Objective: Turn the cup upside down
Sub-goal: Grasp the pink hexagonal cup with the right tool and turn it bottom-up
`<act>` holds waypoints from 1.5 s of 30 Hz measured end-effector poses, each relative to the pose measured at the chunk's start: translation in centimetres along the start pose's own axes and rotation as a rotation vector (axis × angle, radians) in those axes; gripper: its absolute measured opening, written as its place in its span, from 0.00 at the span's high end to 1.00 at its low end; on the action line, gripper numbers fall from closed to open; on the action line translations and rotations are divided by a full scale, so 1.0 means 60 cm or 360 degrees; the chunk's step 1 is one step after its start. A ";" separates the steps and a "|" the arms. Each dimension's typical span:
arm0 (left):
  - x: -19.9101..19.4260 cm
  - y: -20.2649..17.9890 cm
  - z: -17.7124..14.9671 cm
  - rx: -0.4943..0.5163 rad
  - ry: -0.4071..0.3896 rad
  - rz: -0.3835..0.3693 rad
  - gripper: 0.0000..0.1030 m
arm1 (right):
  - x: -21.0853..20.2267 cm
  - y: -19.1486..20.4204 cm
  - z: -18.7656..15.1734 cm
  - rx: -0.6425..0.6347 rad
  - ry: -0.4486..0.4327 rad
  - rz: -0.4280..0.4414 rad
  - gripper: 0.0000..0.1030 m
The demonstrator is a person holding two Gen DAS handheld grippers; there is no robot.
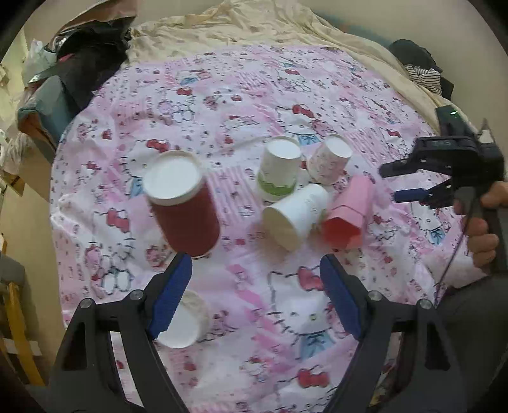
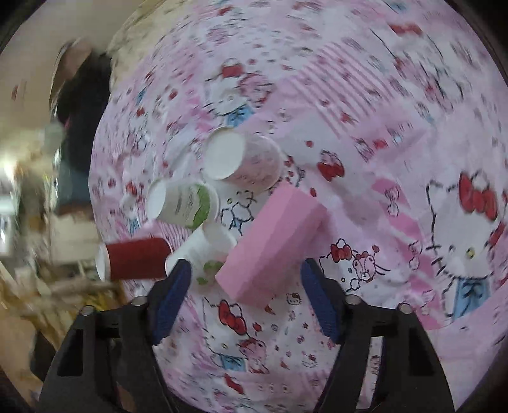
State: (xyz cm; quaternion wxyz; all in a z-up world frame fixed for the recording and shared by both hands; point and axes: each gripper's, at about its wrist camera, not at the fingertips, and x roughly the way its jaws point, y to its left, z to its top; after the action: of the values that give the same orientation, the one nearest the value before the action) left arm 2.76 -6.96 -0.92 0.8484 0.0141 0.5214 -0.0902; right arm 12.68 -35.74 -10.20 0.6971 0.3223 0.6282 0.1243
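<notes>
Several paper cups stand or lie on a pink Hello Kitty cloth [image 1: 241, 104]. A dark red cup [image 1: 182, 206] stands upside down at the left; it also shows in the right wrist view [image 2: 136, 259]. A green-banded cup [image 1: 279, 168] and a pink-patterned cup [image 1: 328, 159] stand upside down. A plain white cup [image 1: 295, 216] and a pink angular cup [image 1: 347, 216] lie on their sides. My left gripper [image 1: 255, 295] is open and empty above the cloth. My right gripper [image 2: 246, 298] is open just over the pink cup [image 2: 270, 244], not touching it.
Another white cup [image 1: 187, 321] sits behind my left finger. A cream sheet [image 1: 222, 28] covers the bed behind the cloth. Dark bags and clutter [image 1: 79, 63] are piled at the far left. Striped clothing [image 1: 424, 74] lies at the far right.
</notes>
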 end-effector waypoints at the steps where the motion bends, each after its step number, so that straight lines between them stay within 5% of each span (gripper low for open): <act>1: 0.003 -0.009 0.002 0.0009 0.0001 0.0006 0.22 | 0.003 -0.010 0.004 0.0043 -0.0001 0.0012 0.35; 11: 0.057 -0.062 0.025 0.0106 0.0097 0.0045 0.22 | 0.083 -0.090 0.058 0.0363 0.0100 0.0084 0.48; 21: 0.082 -0.078 0.037 0.0129 0.0168 0.0063 0.22 | 0.129 -0.121 0.067 0.0584 0.0181 0.0292 0.38; 37: 0.083 -0.073 0.035 0.0141 0.0216 0.0060 0.22 | 0.114 -0.110 0.050 0.0486 0.0114 0.0284 0.42; 45: 0.114 -0.095 0.047 0.0236 0.0364 0.0054 0.22 | 0.011 -0.058 0.033 0.0091 -0.0121 0.0100 0.42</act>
State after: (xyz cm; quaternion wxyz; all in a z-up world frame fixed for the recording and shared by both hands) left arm 7.29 -13.87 -5.33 0.7815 0.0958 0.6063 -0.1120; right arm 13.88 -38.56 -12.82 0.7067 0.3662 0.5943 0.1157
